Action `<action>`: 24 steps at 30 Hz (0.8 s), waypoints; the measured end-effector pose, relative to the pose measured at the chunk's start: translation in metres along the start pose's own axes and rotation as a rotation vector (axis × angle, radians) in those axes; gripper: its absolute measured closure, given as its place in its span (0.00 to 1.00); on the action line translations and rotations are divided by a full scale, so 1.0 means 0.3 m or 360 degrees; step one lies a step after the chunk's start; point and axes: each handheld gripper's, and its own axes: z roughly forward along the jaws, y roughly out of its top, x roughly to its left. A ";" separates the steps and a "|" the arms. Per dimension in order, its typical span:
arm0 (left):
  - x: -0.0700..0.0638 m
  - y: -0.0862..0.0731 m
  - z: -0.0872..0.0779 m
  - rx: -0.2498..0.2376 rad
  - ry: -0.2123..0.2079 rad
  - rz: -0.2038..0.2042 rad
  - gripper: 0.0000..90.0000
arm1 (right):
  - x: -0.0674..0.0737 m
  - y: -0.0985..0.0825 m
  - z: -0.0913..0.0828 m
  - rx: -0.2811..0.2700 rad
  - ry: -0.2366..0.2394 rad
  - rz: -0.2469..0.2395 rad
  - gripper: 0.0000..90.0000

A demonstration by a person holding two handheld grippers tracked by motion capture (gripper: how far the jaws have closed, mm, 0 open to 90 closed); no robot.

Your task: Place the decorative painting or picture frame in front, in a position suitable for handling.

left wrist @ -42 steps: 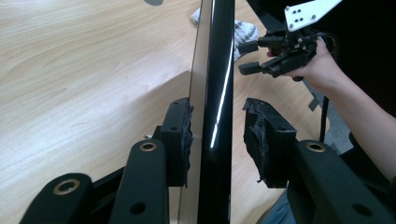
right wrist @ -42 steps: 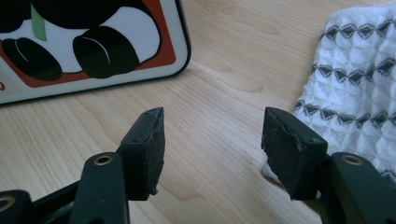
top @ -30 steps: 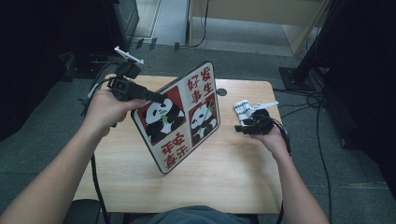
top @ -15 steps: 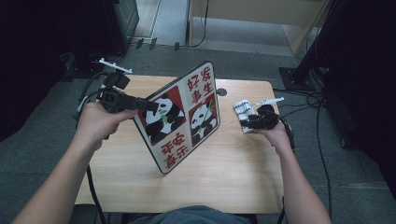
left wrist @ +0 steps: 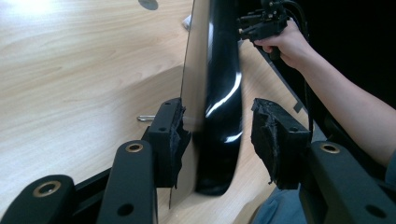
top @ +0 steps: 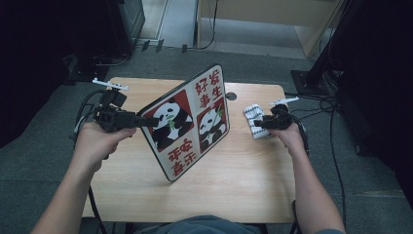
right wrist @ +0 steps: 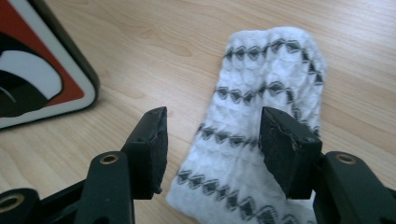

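My left gripper's (left wrist: 217,135) fingers have just been opening off the tilted panda-print board (top: 187,122), while my right gripper's (right wrist: 212,151) fingers hang open over the white patterned cloth (right wrist: 261,140) beside it.

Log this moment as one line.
left gripper: opening, panda board between jaws | right gripper: open over patterned cloth

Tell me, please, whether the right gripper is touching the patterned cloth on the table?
Cannot tell. The right gripper view shows the right gripper with open jaws over the cloth, but not whether their tips rest on it.
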 end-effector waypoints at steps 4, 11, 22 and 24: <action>0.026 -0.041 0.017 -0.0027 -0.0015 -0.0036 0.60 | -0.031 -0.002 0.004 0.0005 -0.0036 0.0037 0.49; 0.038 -0.097 0.041 -0.0050 -0.0019 -0.0025 0.59 | -0.061 -0.005 0.029 -0.0007 -0.0101 0.0065 0.49; 0.048 -0.171 0.077 -0.0108 -0.0050 -0.0049 0.59 | -0.078 0.008 0.109 0.0075 -0.0209 0.0084 0.46; 0.053 -0.180 0.081 -0.0127 -0.0061 -0.0060 0.59 | -0.081 0.005 0.116 0.0087 -0.0214 0.0080 0.46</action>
